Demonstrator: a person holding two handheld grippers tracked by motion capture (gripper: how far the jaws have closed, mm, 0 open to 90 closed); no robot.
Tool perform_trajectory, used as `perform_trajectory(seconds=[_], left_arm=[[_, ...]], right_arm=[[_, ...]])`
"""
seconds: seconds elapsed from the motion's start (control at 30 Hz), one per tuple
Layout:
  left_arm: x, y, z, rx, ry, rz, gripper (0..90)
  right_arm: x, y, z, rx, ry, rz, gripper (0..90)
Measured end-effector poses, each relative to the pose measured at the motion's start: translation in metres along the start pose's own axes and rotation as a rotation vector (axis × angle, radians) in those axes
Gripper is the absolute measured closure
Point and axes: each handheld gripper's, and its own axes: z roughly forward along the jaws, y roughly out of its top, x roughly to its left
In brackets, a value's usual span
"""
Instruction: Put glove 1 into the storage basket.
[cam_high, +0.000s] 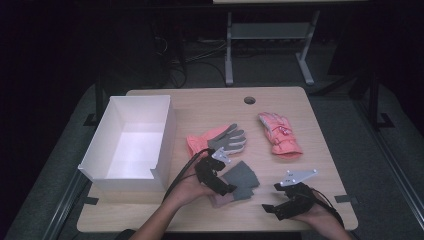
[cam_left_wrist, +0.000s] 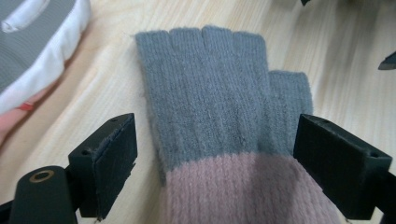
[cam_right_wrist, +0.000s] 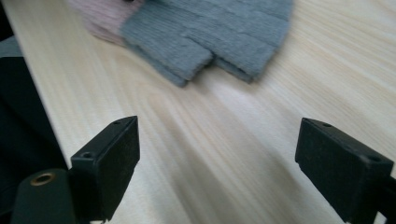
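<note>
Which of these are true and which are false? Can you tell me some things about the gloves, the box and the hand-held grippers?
1. The grey and pink knitted glove lies flat on the table. True.
2. The left hand-held gripper squeezes that glove. False: its jaws stand open on either side of it.
3. The white box holds a glove. False: nothing is in it.
4. A pink ski glove lies right of the box. True.
5. The right hand-held gripper is open over bare wood. True.

Dark room – grey floor (cam_high: 60, 145), metal-legged bench (cam_high: 270, 30) behind wooden table (cam_high: 290, 100).
</note>
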Motion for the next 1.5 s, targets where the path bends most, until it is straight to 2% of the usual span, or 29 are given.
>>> perform_trajectory(seconds=[0.03,0.1,0.17,0.2,0.23,0.3,0.4,0.53,0.6,0.73,0.8,0.9,1.07,1.3,1.5], left_arm=[[-0.001,-0.001,0.003,-0.008,-0.001,-0.016,13.1],[-0.002,-0.003,0.01,-0.002,0.007,-0.021,12.9],[-0.003,-0.005,0.015,0.01,0.008,-0.018,12.8],[-0.002,-0.005,0.017,0.026,0.01,0.002,12.8],[-0.003,-0.006,0.018,0.02,0.011,-0.008,12.8],[-0.005,-0.007,0.02,0.013,0.014,-0.017,12.7],[-0.004,-0.007,0.021,0.036,0.008,-0.015,13.2],[-0.004,-0.007,0.022,0.04,0.003,-0.017,15.0],[-0.004,-0.006,0.02,0.047,-0.008,-0.01,22.4],[-0.006,-0.005,0.018,0.051,-0.033,-0.023,36.0],[-0.004,-0.004,0.017,0.061,-0.066,-0.03,45.9],[-0.002,-0.003,0.017,0.066,-0.106,-0.045,55.3],[-0.003,0.0,0.012,0.052,-0.116,-0.058,60.3],[0.002,0.005,-0.002,0.052,-0.107,-0.078,61.6],[0.004,0.014,-0.015,0.027,-0.1,-0.101,62.3]], right_arm=[[0.0,0.0,0.0,0.001,-0.005,0.0,13.5],[-0.001,0.0,0.0,-0.011,-0.009,-0.008,13.3],[-0.001,0.0,-0.001,-0.016,-0.015,-0.002,13.3],[-0.001,0.0,-0.002,-0.018,-0.015,0.0,13.2],[-0.003,0.0,-0.001,-0.022,-0.023,-0.011,13.2],[-0.003,0.0,-0.001,-0.023,-0.021,-0.001,13.3],[-0.002,0.001,-0.002,-0.026,-0.026,0.003,13.3],[-0.004,0.002,-0.003,-0.038,-0.035,0.006,13.3],[-0.004,0.001,-0.003,-0.042,-0.041,0.018,13.3],[-0.004,0.0,-0.004,-0.043,-0.046,0.018,13.3],[-0.004,0.001,-0.004,-0.045,-0.047,0.021,13.3],[-0.004,0.001,-0.003,-0.05,-0.05,0.025,13.3],[-0.006,0.0,-0.003,-0.059,-0.06,0.041,13.3],[-0.005,-0.001,-0.004,-0.066,-0.067,0.042,13.3],[-0.005,-0.001,-0.002,-0.073,-0.07,0.043,13.3]])
